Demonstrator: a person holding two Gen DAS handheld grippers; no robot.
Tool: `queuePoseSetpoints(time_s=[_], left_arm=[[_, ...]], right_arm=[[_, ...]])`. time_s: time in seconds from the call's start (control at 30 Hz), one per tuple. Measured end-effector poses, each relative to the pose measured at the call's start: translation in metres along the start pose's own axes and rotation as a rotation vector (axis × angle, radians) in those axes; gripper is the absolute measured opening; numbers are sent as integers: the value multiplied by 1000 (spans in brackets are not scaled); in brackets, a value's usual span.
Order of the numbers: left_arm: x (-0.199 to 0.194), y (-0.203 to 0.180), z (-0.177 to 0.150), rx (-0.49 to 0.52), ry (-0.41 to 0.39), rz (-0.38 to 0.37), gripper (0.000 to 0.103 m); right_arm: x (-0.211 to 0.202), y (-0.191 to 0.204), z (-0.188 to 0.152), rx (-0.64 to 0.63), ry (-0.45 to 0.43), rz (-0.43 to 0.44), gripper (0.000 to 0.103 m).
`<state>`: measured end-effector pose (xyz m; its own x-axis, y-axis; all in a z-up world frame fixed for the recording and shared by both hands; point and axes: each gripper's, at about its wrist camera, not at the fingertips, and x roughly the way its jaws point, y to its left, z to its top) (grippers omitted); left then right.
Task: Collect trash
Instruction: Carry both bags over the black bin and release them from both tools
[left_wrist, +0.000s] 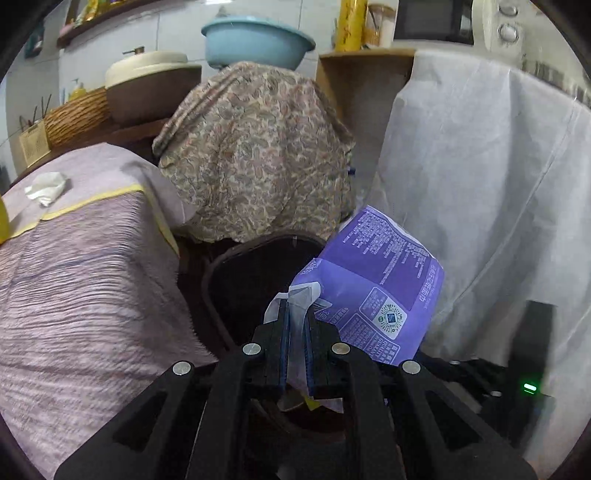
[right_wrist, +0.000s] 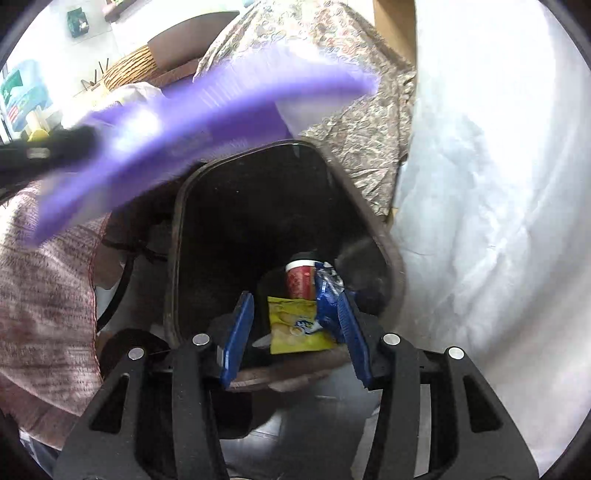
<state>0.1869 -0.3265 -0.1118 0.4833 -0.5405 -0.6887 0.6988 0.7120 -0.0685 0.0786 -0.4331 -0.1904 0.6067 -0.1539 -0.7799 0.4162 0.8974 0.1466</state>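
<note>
**Q:** Left wrist view: what does the left gripper (left_wrist: 297, 310) hold, and why there?

**A:** Its jaws are closed on the clear, crumpled end of a purple tissue wrapper (left_wrist: 373, 284). The printed body of the pack hangs ahead of the fingertips and to their right. Directly beyond the tips lies the dark mouth of the trash bin (left_wrist: 218, 266). Pinching the loose end probably lets the empty pack dangle free, so that it can drop cleanly. A crumpled white tissue (left_wrist: 46, 188) lies on the lilac cloth (left_wrist: 92, 280), far ahead to the left; it appears to be trash not yet collected.

**Q:** Right wrist view: how does the right gripper (right_wrist: 295, 325) stand?

**A:** Its blue pads are spread apart and hold nothing. It hovers over the near rim of the bin (right_wrist: 177, 229). Between the pads, down in the bin, lie a yellow chip packet (right_wrist: 295, 325), a red-labelled cup (right_wrist: 299, 280) and a blue wrapper (right_wrist: 327, 295). The blue wrapper overlaps the right pad in this view; contact cannot be told.

**Q:** And the purple pack?

**A:** It appears blurred above and left of the fingertips (right_wrist: 207, 110), over the bin's far rim and not yet inside.
</note>
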Motion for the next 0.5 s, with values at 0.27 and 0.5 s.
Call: queuePoseSetpoints(time_s=[0.27, 0.5], left_arm=[[53, -9, -3, 68, 110, 52, 8], [70, -6, -6, 55, 156, 45, 47]], right_arm=[[-25, -23, -11, 47, -44, -76, 49], [-30, -37, -15, 57, -53, -127, 63]])
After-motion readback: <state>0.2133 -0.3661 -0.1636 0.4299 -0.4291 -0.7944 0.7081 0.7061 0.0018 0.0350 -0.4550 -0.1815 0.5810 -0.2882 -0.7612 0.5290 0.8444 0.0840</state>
